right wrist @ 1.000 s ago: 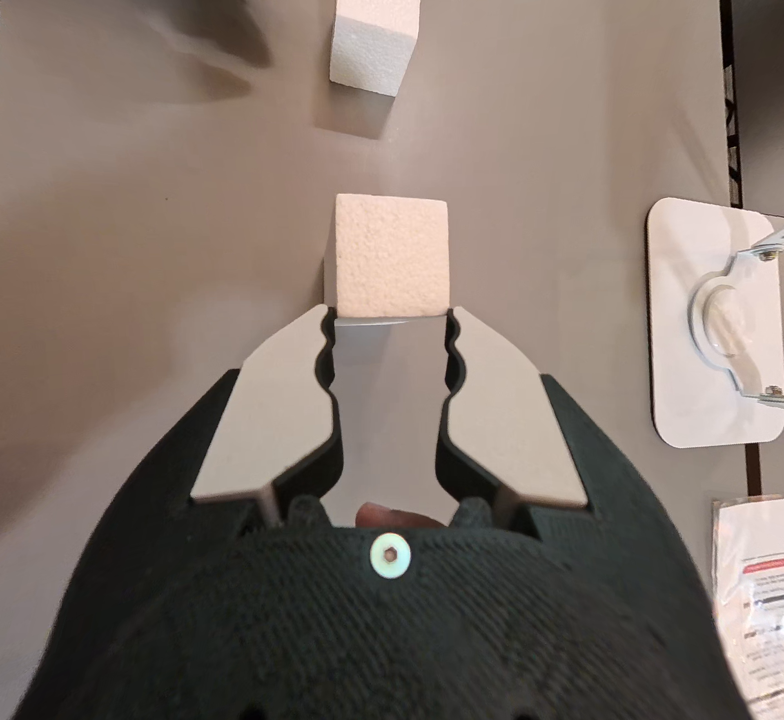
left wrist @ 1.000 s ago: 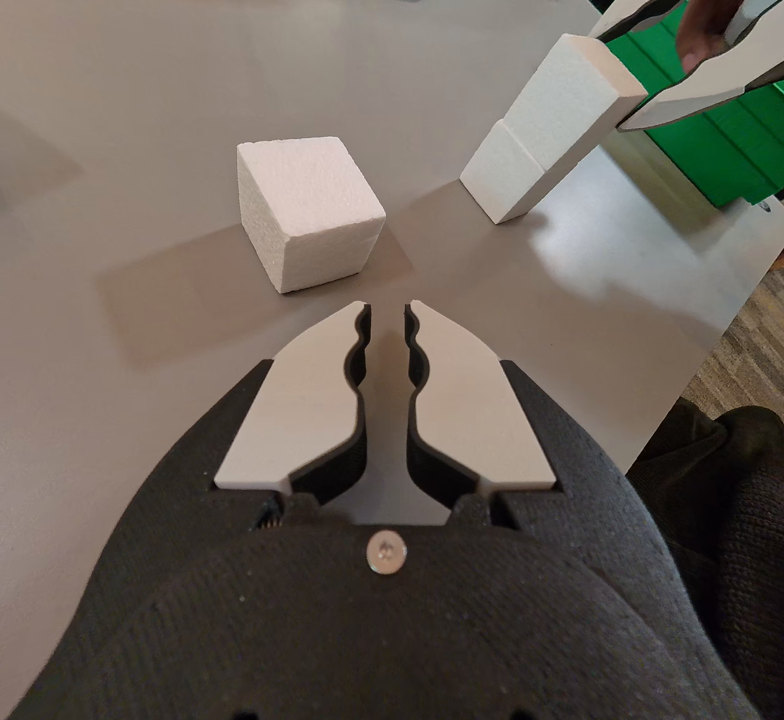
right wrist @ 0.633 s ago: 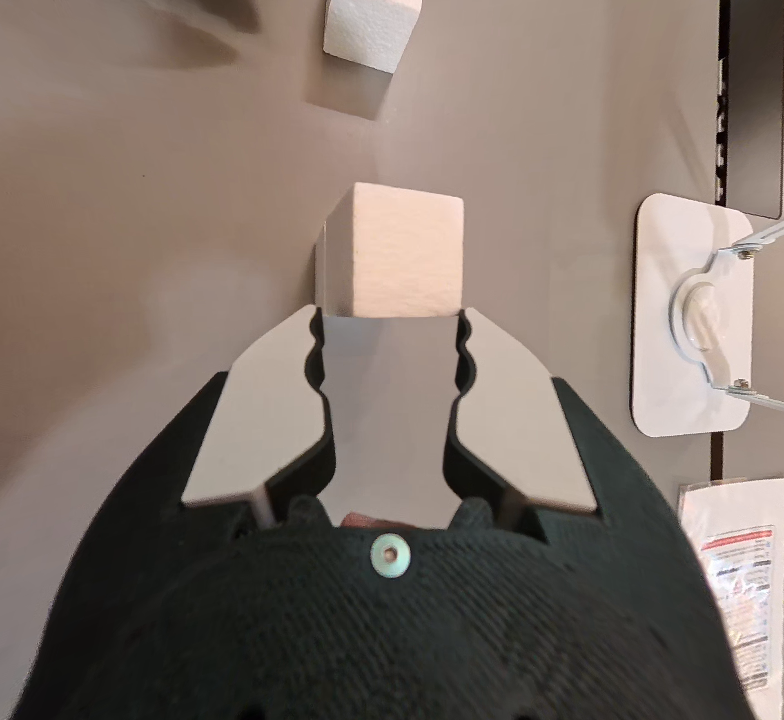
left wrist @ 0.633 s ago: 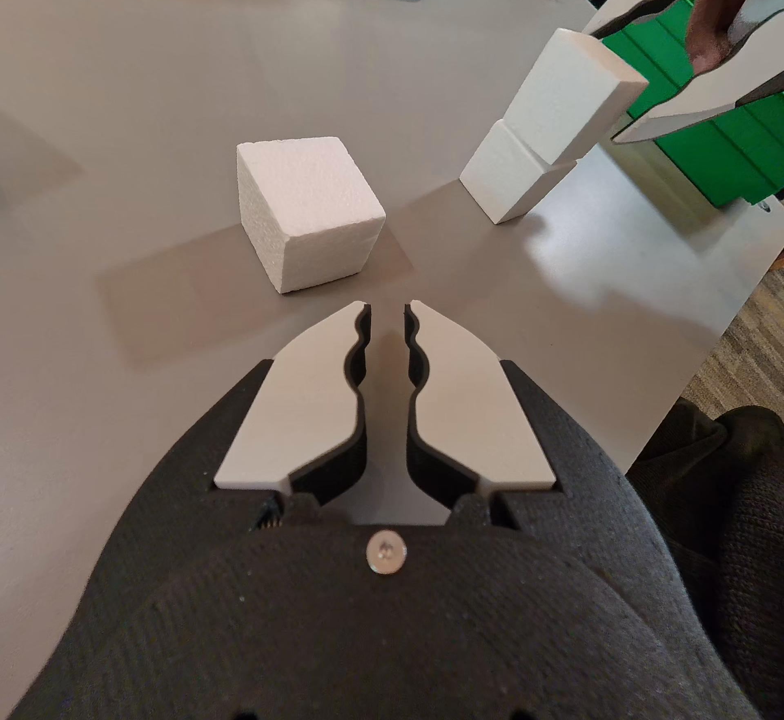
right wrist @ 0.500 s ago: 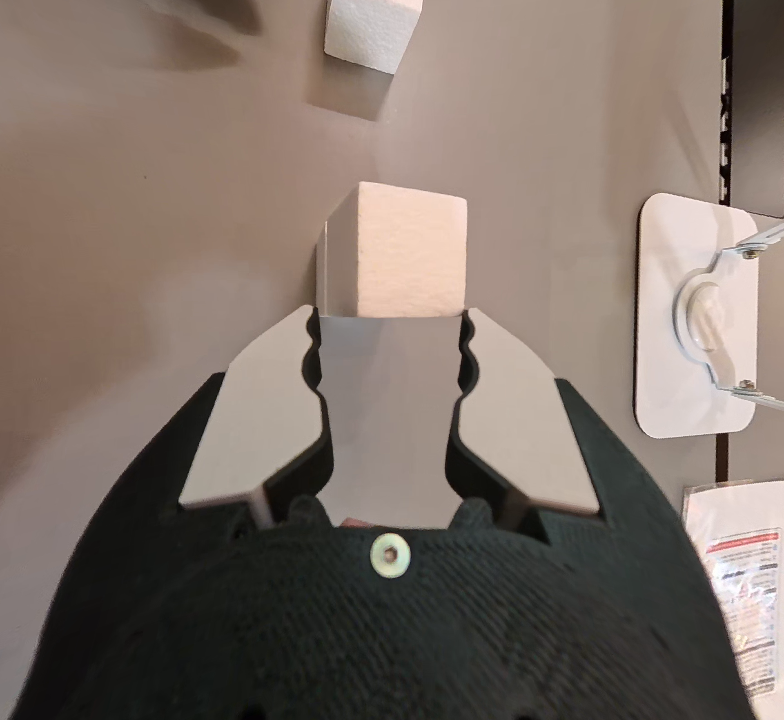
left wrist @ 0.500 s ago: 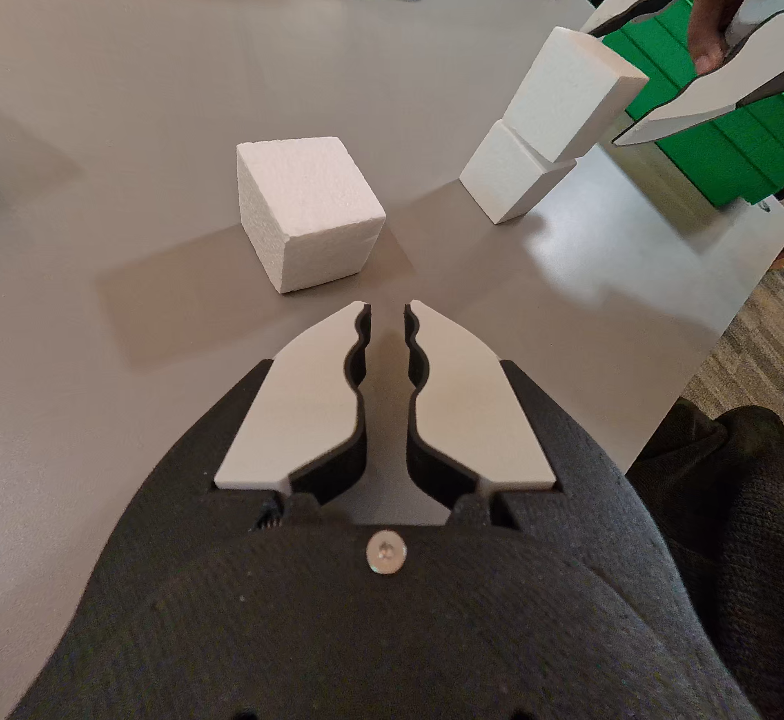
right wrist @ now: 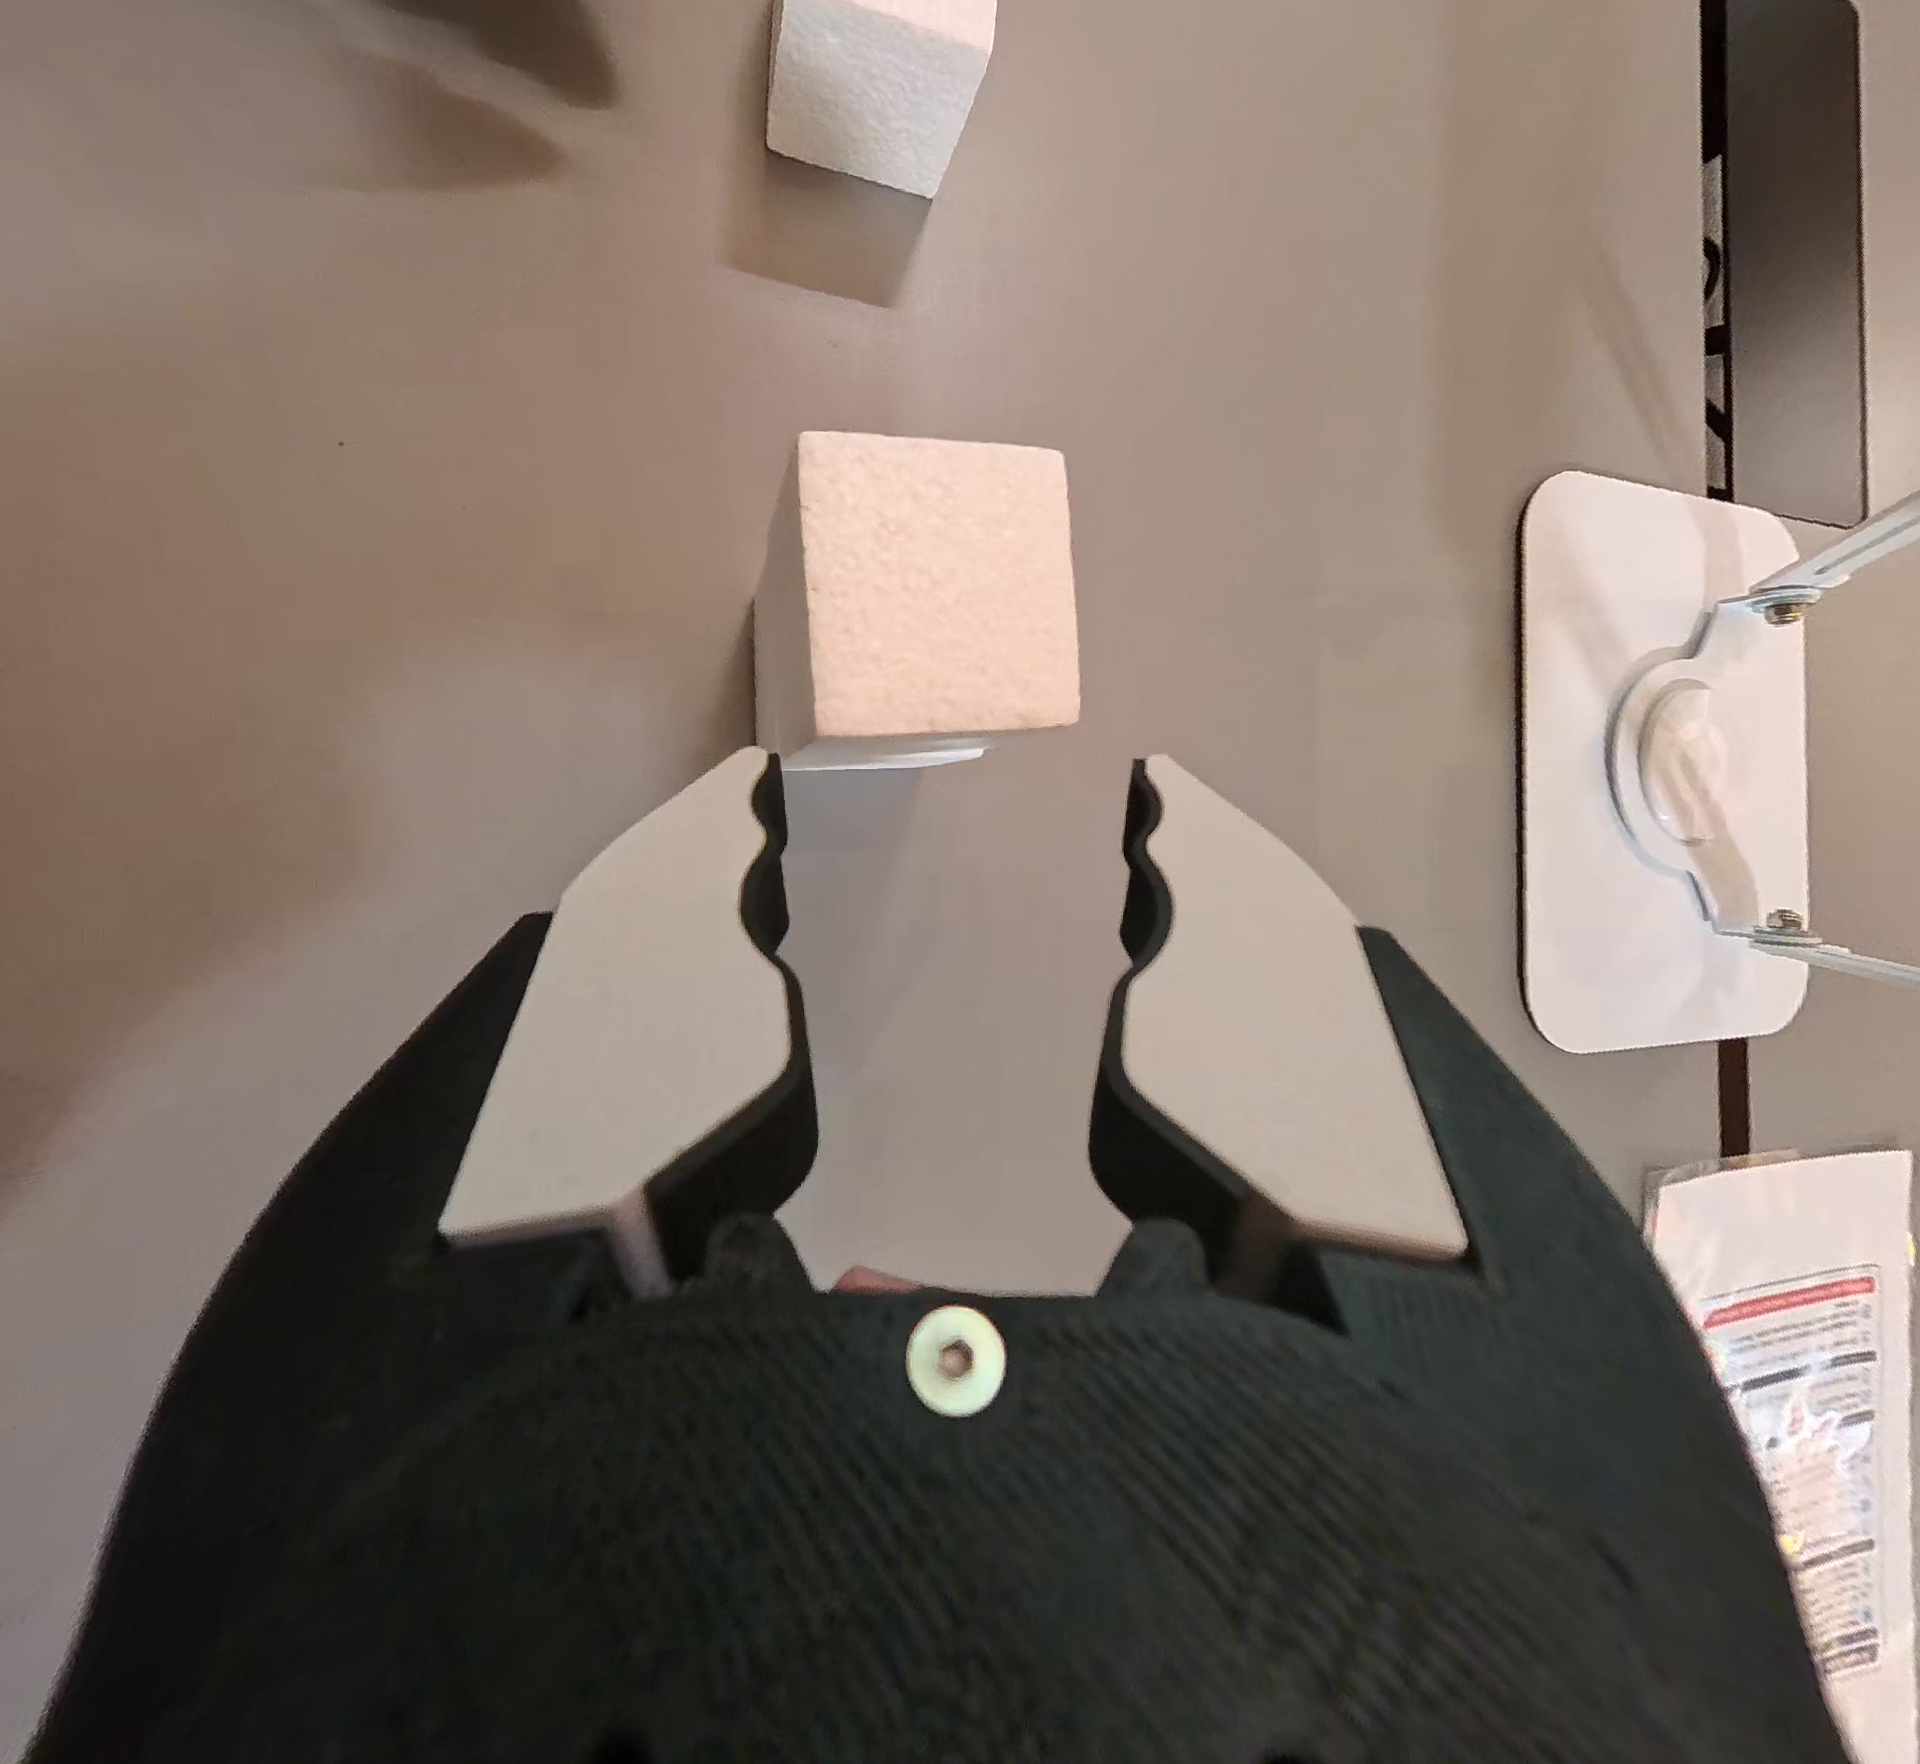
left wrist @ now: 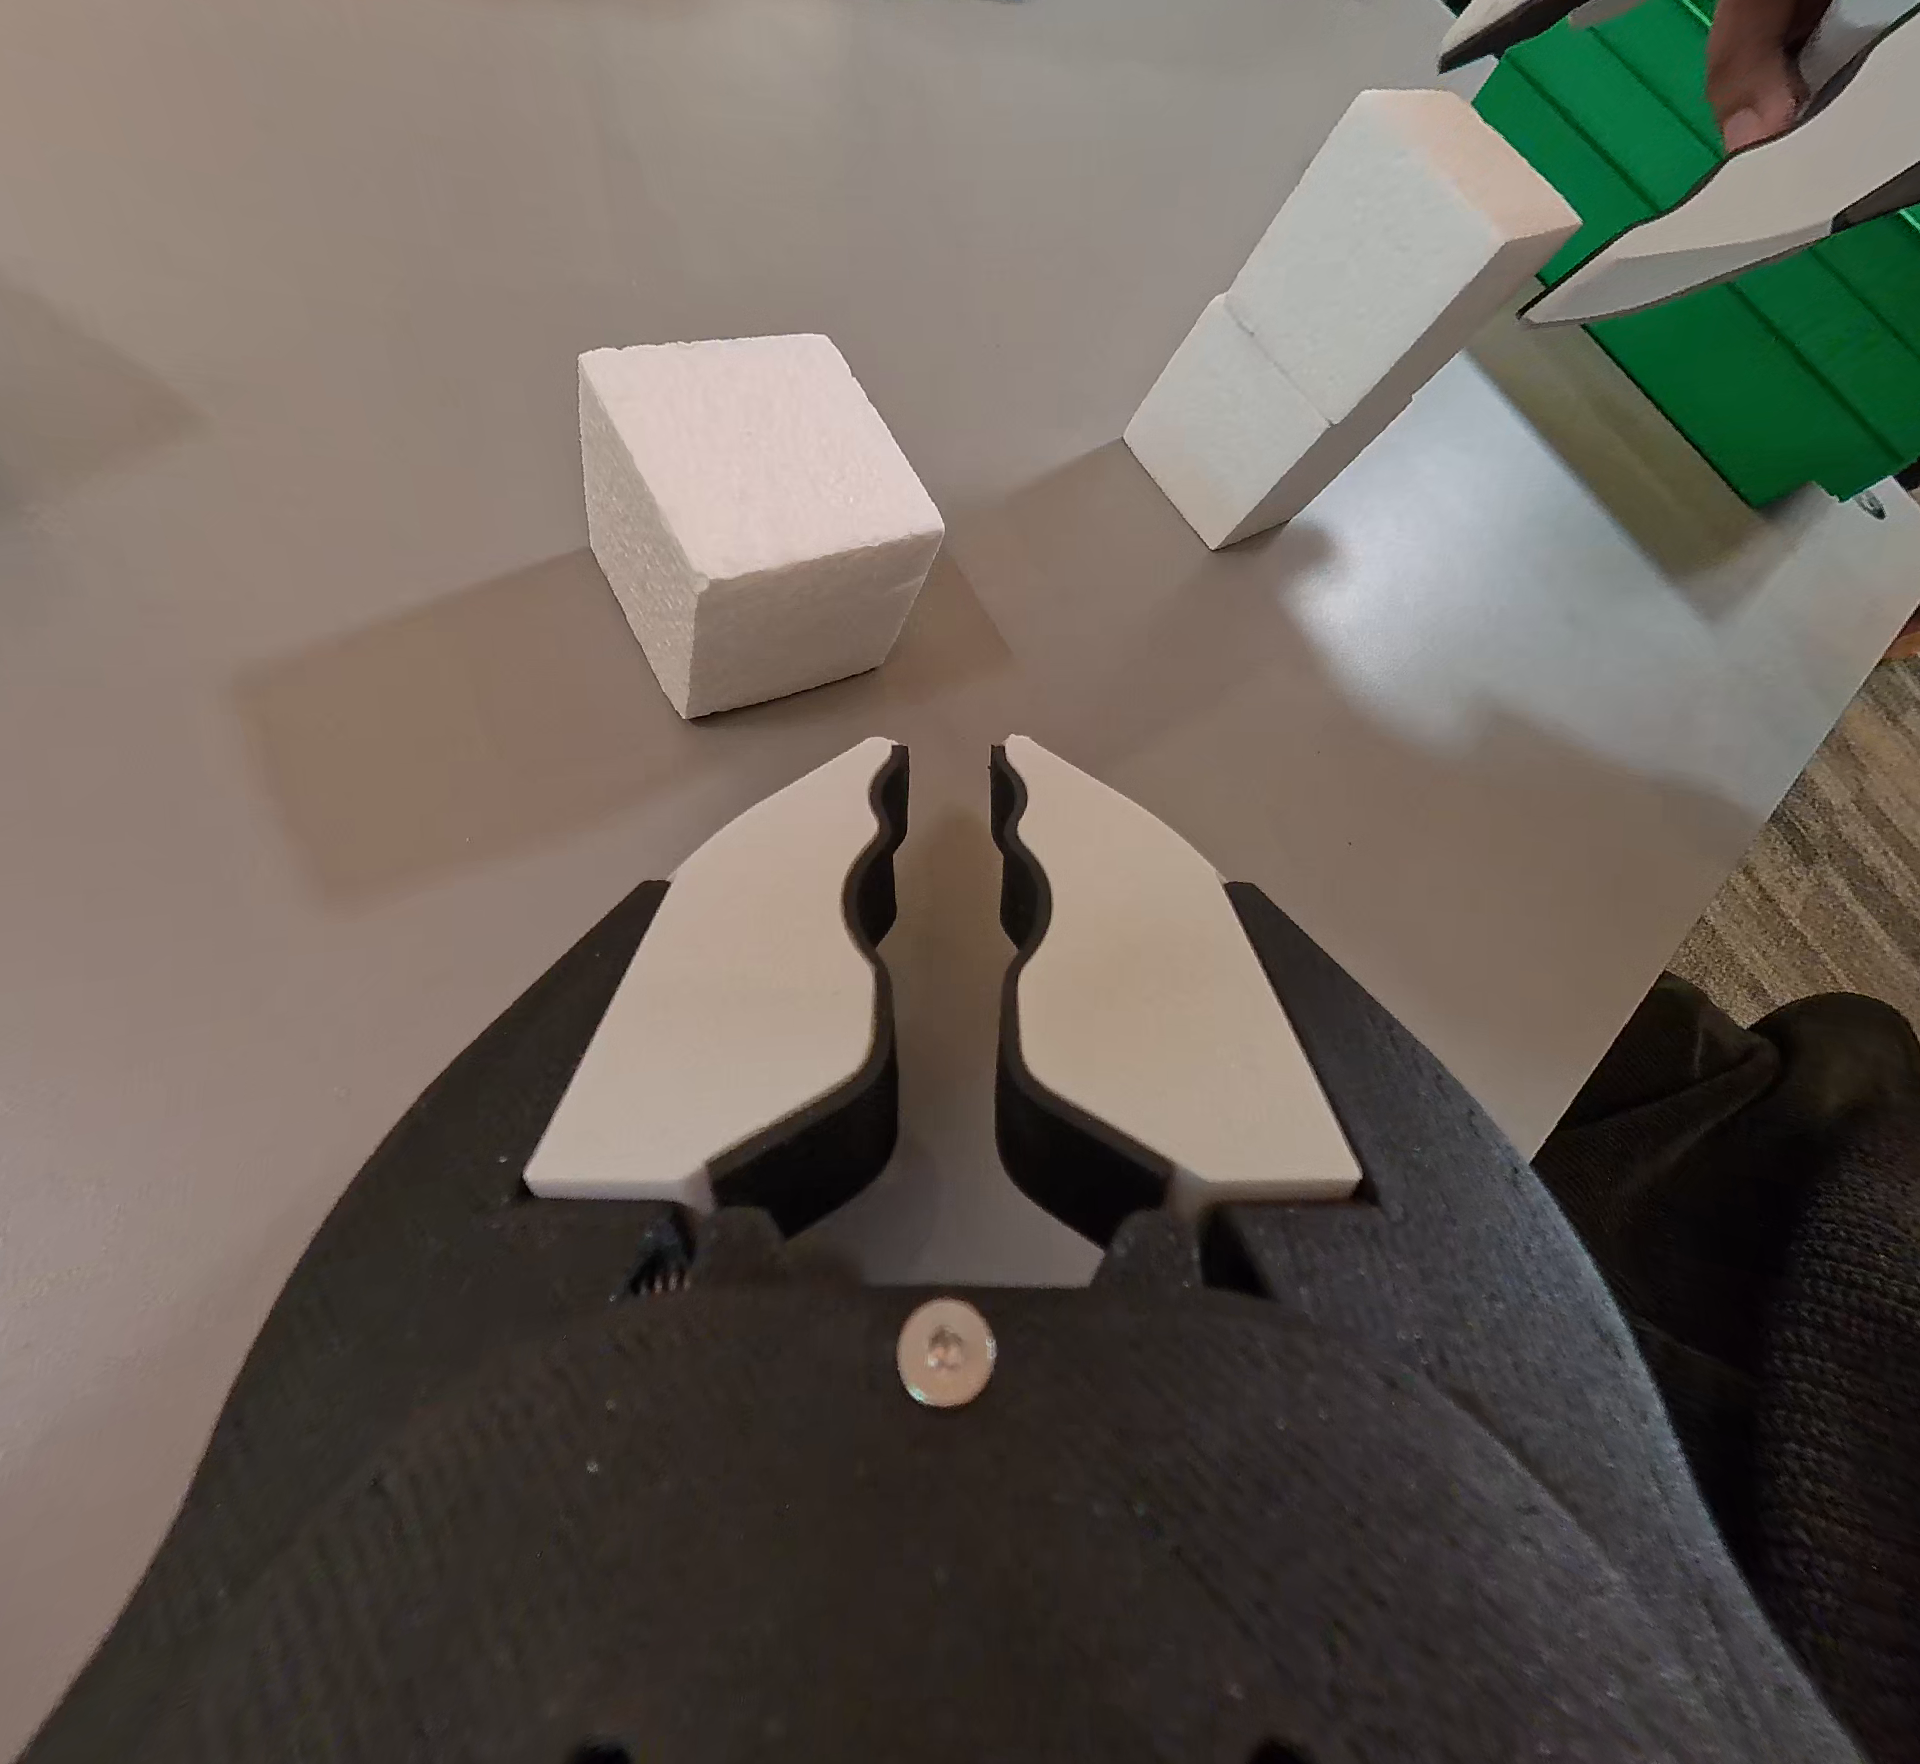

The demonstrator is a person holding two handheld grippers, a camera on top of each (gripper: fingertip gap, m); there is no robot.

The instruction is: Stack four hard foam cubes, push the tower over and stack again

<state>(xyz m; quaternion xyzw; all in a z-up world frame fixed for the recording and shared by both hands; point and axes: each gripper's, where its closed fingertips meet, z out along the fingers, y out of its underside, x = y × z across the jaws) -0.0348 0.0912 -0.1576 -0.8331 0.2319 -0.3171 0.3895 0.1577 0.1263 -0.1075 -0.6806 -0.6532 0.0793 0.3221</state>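
Closest in, the left gripper [left wrist: 945, 758] hangs low over the smooth grey table [left wrist: 364, 156], its two pale, wavy-edged fingers drawn near each other with only a narrow slit between them and nothing in it. Just ahead of those tips sits a single white foam cube [left wrist: 753, 519], grainy and sharp-cornered, resting flat and touched by nothing.

Over on the right side, the right gripper [right wrist: 951, 764] is spread wide and empty, fingers flat and light with dark scalloped inner edges. Right beyond its tips stands a stack of two foam cubes: the top cube [right wrist: 935, 597] sits on the bottom cube [right wrist: 831, 753] a little off square, so a sliver of the lower one peeks out at the near and left edges. From the left wrist view the fingers sit just clear of the top cube, not touching it.

Farther back on the table, a white rounded plate with a metal bracket [right wrist: 1662, 758] lies off to the right, and a printed sheet in a plastic sleeve [right wrist: 1787, 1382] rests near the table's edge. Past that edge, a green bin [left wrist: 1683, 260] sits below.
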